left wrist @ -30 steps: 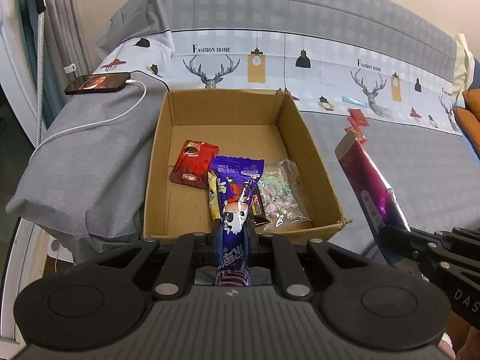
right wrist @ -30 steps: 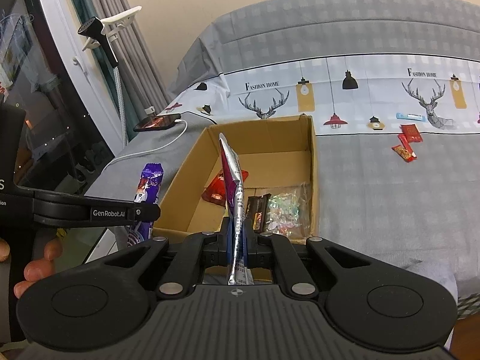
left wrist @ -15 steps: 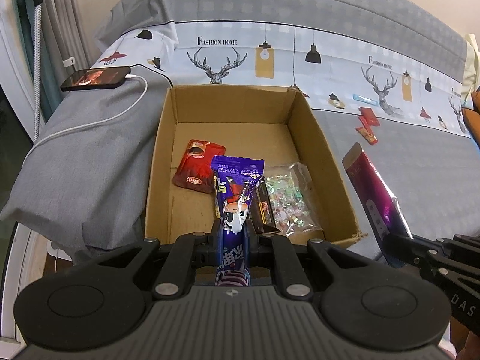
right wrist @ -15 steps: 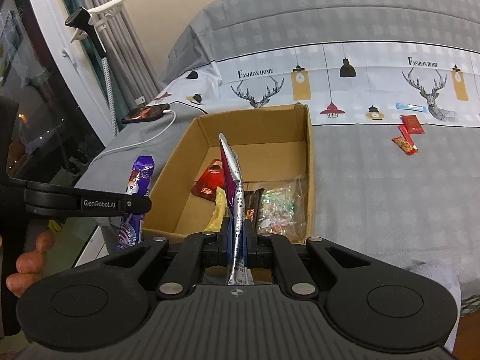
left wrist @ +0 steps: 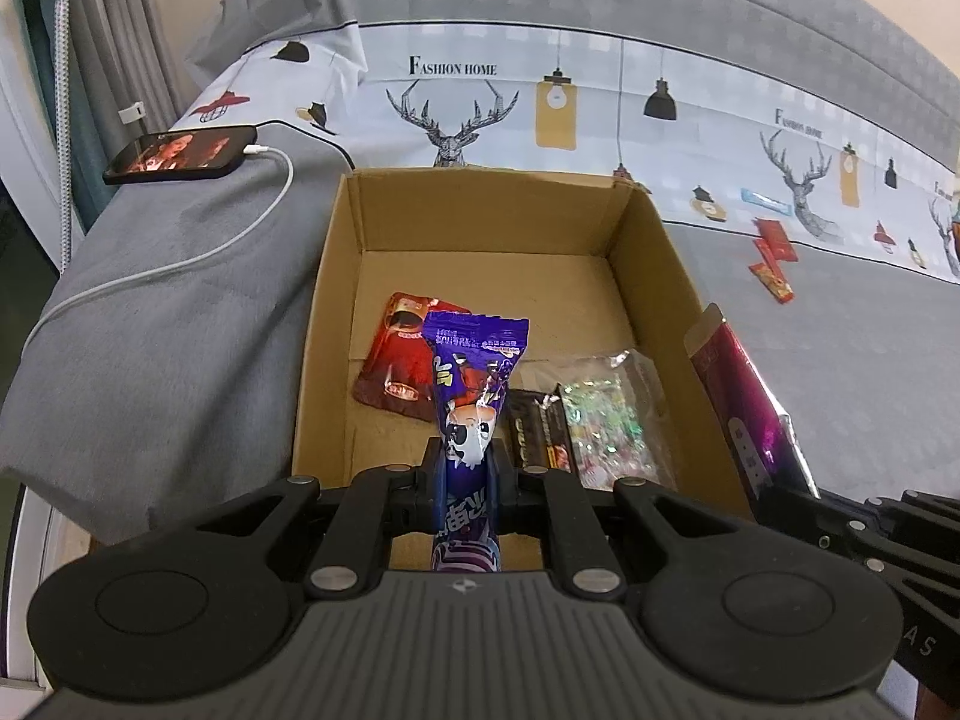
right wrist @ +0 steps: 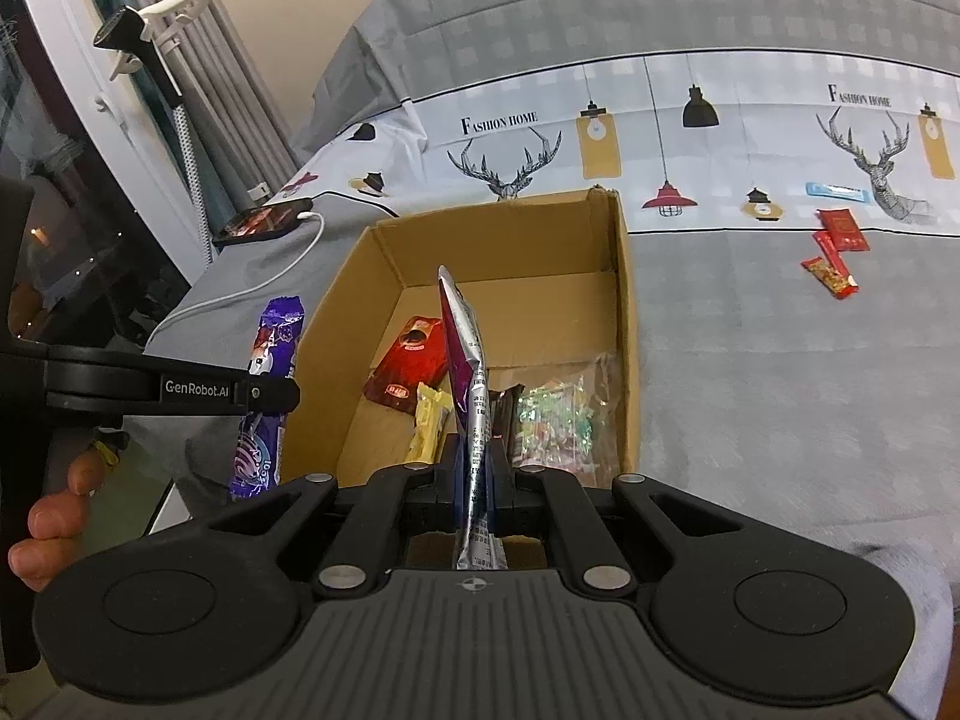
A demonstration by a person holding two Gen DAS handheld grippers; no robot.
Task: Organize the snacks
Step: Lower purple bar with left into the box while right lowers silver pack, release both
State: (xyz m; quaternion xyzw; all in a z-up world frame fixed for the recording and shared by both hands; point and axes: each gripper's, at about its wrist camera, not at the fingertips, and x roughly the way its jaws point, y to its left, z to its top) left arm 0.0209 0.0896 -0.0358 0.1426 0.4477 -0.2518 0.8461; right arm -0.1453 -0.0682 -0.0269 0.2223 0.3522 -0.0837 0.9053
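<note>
Left gripper [left wrist: 465,468] clenched on an upright purple snack packet [left wrist: 471,384] at the cardboard box's [left wrist: 327,324] six-o'clock edge — right gripper [right wrist: 474,468] likewise clamped on a silver-magenta sachet [right wrist: 465,360] — four snacks lying inside the box.

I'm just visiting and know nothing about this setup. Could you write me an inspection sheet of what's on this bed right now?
Surface: grey bedspread with deer print.
Job's things: cardboard box holding red packet, clear candy bag, dark bar, yellow snack.
Clutter: loose red packets and a blue one on the bedspread.
Grippers: left gripper shut on purple snack; right gripper shut on silver pouch.
Cables: white cable plugged into phone.
Surroundings: curtains, window.
</note>
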